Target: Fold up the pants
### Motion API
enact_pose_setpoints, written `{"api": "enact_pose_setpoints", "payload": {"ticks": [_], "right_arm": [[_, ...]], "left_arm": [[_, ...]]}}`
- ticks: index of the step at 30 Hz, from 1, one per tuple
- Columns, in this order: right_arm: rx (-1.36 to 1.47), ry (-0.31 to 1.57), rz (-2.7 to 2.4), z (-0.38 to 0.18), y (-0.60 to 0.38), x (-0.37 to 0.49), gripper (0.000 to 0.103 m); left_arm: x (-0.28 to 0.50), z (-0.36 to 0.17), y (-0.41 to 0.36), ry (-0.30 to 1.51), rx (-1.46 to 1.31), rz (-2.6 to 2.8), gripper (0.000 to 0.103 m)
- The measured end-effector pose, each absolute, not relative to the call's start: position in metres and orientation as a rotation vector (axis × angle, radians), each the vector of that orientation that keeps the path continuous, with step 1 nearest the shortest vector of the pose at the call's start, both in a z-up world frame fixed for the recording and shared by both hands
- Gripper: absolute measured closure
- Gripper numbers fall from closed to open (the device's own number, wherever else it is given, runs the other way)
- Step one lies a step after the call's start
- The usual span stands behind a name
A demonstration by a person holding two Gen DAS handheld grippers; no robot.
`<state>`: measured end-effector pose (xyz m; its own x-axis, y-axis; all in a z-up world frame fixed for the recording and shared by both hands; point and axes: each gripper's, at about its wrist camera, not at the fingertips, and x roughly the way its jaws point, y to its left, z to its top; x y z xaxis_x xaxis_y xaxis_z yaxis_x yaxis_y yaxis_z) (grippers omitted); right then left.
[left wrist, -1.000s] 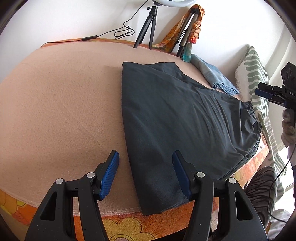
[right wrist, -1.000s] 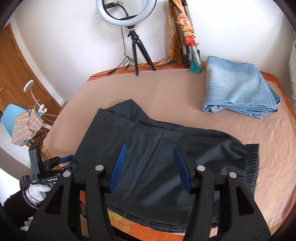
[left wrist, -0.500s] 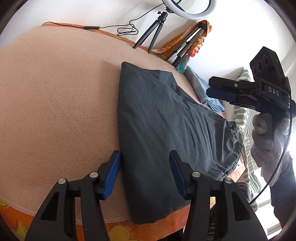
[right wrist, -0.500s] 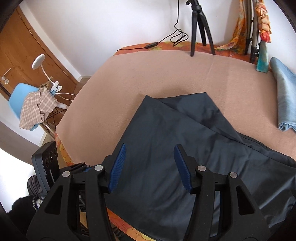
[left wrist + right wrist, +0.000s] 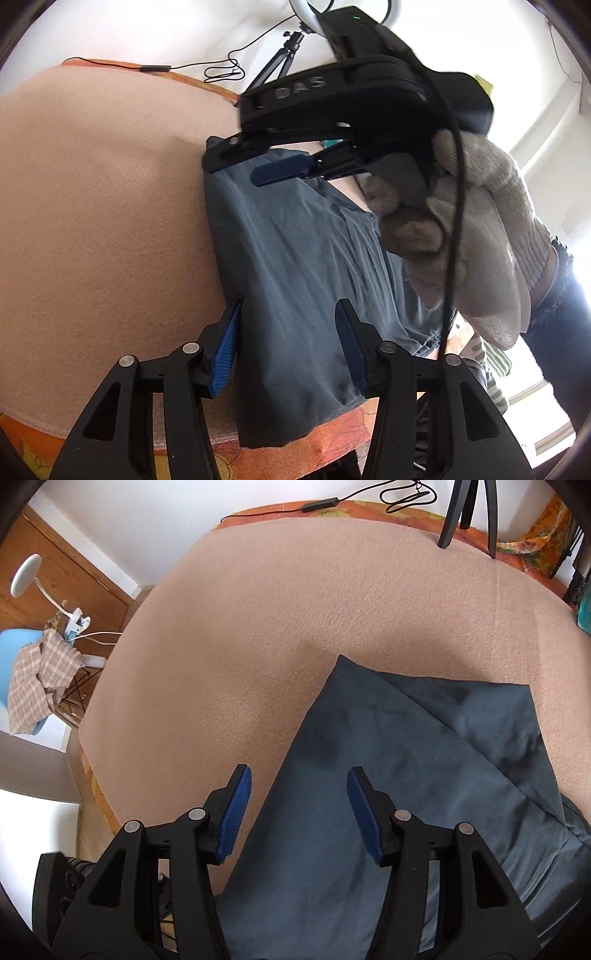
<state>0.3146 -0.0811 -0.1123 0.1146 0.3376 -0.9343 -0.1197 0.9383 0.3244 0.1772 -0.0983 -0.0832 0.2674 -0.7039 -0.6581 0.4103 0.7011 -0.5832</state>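
Observation:
Dark grey pants [image 5: 295, 266] lie flat on the beige blanket [image 5: 103, 206], their near end hanging over the bed's front edge. My left gripper [image 5: 288, 350] is open, straddling the pants' left edge near the front. My right gripper [image 5: 299, 808] is open over the pants' [image 5: 388, 782] left edge near their far corner [image 5: 341, 662]. In the left wrist view the right gripper [image 5: 258, 166] shows from the side, held in a gloved hand [image 5: 472, 236] above the far end of the pants.
A tripod [image 5: 465, 513] and cable [image 5: 321, 502] stand at the far edge of the bed. The orange floral sheet [image 5: 332, 435] marks the front edge. A blue chair with a checked cloth [image 5: 37, 679] and a lamp [image 5: 26, 576] stand off the bed's left.
Both grippers have moved lower and closer to the pants. The right gripper has swung left, over the pants' far left corner, and now fills the upper part of the left wrist view.

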Motion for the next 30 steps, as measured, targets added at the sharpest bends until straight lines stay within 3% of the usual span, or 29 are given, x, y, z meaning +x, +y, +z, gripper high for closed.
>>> {"api": "enact_pose_setpoints", "payload": {"ticks": [13, 19, 22, 23, 24, 27, 30], "right_arm": [[-0.186, 1.548, 0.221, -0.141, -0.026, 0.338, 0.046], [-0.193, 1.554, 0.213, -0.145, -0.023, 0.343, 0.049], [-0.163, 1.536, 0.219, -0.144, -0.03, 0.344, 0.065], [-0.161, 1.527, 0.215, -0.143, -0.034, 0.345, 0.077], [-0.162, 1.519, 0.212, -0.142, -0.037, 0.345, 0.084], [-0.112, 1.497, 0.239, -0.14, -0.051, 0.342, 0.094], [-0.047, 1.464, 0.264, -0.135, -0.067, 0.336, 0.097]], "left_arm": [[0.172, -0.078, -0.113, 1.034, -0.264, -0.811, 0.055], [0.17, -0.075, -0.114, 1.026, -0.237, -0.812, 0.055], [0.17, -0.074, -0.113, 1.023, -0.231, -0.801, 0.055], [0.169, -0.073, -0.112, 1.02, -0.223, -0.793, 0.055], [0.168, -0.072, -0.11, 1.017, -0.216, -0.784, 0.055], [0.167, -0.074, -0.106, 1.018, -0.199, -0.731, 0.051], [0.174, -0.084, -0.1, 1.081, -0.222, -0.678, 0.051]]}}
